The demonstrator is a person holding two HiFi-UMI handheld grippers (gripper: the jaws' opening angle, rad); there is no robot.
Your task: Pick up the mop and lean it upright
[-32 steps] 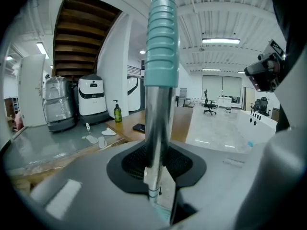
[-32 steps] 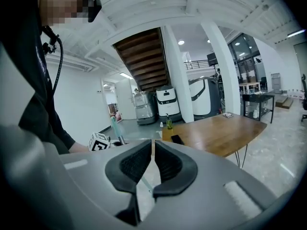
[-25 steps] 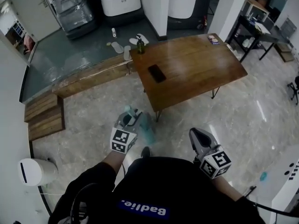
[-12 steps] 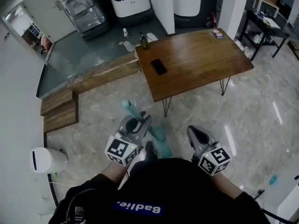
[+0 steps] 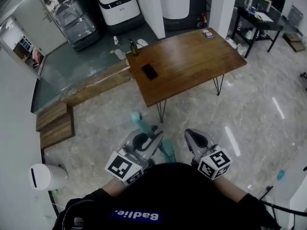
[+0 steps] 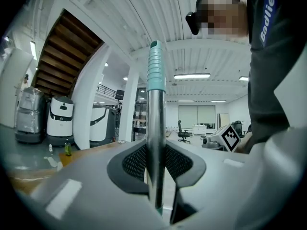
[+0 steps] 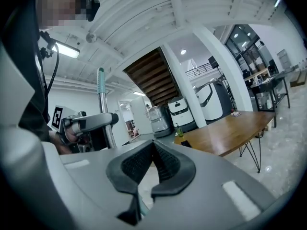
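We hold the mop (image 6: 155, 90) upright, left gripper (image 6: 156, 159) fingers clamped on its pole, right gripper (image 7: 152, 150) closed empty; leaning it still to do.

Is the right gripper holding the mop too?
No, the right gripper is shut on nothing; only the left gripper clamps the mop pole.

Head view steeply down from above, gripper views level along jaws, all sharing wooden table (image 5: 192, 61)
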